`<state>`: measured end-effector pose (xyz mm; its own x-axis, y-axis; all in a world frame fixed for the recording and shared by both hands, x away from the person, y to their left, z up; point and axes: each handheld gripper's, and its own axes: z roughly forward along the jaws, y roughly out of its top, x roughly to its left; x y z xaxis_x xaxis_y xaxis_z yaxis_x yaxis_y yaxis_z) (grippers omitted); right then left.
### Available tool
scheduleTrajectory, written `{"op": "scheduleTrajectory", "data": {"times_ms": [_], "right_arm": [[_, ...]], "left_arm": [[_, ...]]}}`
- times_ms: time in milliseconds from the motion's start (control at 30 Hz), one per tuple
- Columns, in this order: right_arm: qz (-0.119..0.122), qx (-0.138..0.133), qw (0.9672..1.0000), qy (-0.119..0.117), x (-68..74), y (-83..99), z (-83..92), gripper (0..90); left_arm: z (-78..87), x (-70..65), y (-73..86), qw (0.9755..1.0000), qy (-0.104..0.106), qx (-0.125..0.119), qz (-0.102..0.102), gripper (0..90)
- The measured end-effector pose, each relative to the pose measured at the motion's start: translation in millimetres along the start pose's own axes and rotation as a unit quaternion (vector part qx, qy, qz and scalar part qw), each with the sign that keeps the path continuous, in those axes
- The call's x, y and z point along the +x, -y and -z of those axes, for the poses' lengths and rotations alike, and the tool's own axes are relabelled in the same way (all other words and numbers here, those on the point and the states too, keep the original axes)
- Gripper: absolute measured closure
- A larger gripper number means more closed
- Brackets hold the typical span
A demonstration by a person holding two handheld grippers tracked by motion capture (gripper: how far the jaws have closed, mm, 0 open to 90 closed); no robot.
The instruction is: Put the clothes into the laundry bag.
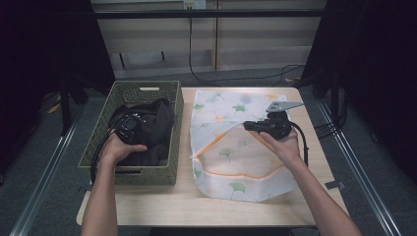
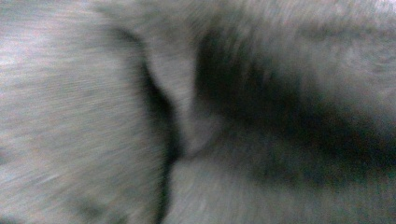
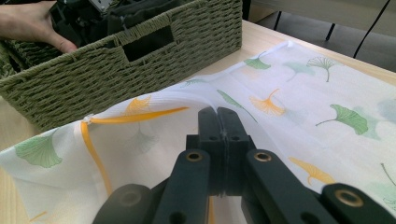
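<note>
Jaws of right gripper (image 3: pixel 218 116) pressed together on top layer of bag (image 1: pixel 236 147), lifting mouth edge, mid-desk. Left gripper (image 1: pixel 129 124) down in basket (image 1: pixel 173 147) at desk's left edge, among dark cloth (image 1: pixel 157 123); its view blurred grey fabric, jaw state unreadable, grip unclear.

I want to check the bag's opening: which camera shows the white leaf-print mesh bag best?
The high view: the whole white leaf-print mesh bag lies flat, its orange-edged opening visible. The right gripper view shows part of it close up; the left gripper view shows blurred dark cloth.
</note>
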<state>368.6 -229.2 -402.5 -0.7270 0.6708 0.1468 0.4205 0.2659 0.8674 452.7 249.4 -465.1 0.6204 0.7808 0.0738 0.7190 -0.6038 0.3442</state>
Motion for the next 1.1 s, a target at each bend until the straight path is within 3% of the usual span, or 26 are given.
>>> {"op": "scheduleTrajectory", "data": {"times_ms": [33, 67, 133, 167, 267, 400, 467, 567, 667, 800, 900, 967, 1100], "right_arm": [[0.001, 0.001, 1.0, 0.0, 0.2, 0.0, -0.3, 89.9], [0.002, 0.002, 1.0, 0.0, 0.5, 0.0, -0.8, 90.0], [0.004, 0.002, 1.0, 0.0, 0.8, 0.0, -1.5, 90.0], [0.003, 0.002, 1.0, 0.0, 0.8, -0.1, -1.4, 89.9], [0.003, 0.002, 1.0, 0.0, 0.0, -0.5, -0.9, 90.0], [0.003, 0.002, 1.0, 0.001, -0.5, -0.4, -0.9, 89.9], [0.004, 0.003, 1.0, 0.001, -0.5, -0.2, -1.9, 90.0], [0.005, 0.004, 1.0, 0.001, 0.4, -0.9, -2.7, 90.0], [0.006, 0.003, 1.0, 0.002, 1.2, -2.1, -2.3, 90.0], [0.006, 0.003, 1.0, 0.002, 1.0, -2.2, -1.4, 89.9], [0.004, 0.002, 1.0, 0.002, 0.2, -1.9, -1.0, 89.9], [0.005, 0.002, 1.0, 0.002, -0.1, -1.8, -0.8, 90.0], [0.004, 0.001, 1.0, 0.003, 0.2, -2.0, -0.3, 90.0]], "left_arm": [[-0.6, -0.7, -0.2, 1.0, -0.003, -0.004, 0.005, 27.2], [0.1, 0.5, -1.4, 1.0, -0.004, 0.005, -0.007, 28.4], [1.1, 0.7, -3.1, 0.9998, -0.015, 0.01, -0.007, 32.8], [2.2, -0.2, -4.5, 0.9997, -0.015, 0.021, -0.003, 36.3], [3.1, 1.4, -7.5, 0.9994, -0.023, 0.016, 0.019, 47.9], [6.5, 4.5, -10.2, 0.9995, -0.02, 0.023, 0.011, 57.5], [8.8, 6.8, -10.0, 0.9996, -0.017, 0.016, 0.018, 60.0], [13.7, 8.8, -10.0, 0.9991, -0.017, -0.007, 0.038, 61.7], [20.2, 8.3, -11.8, 0.9982, -0.031, -0.028, 0.044, 62.0], [25.1, 9.7, -11.0, 0.9975, -0.033, -0.039, 0.049, 62.4], [35.2, 10.6, -8.0, 0.9957, -0.033, -0.069, 0.053, 62.6], [43.4, 10.9, -6.4, 0.9941, -0.037, -0.085, 0.056, 62.6], [56.2, 11.1, -0.1, 0.9872, -0.04, -0.134, 0.077, 62.7]]}}
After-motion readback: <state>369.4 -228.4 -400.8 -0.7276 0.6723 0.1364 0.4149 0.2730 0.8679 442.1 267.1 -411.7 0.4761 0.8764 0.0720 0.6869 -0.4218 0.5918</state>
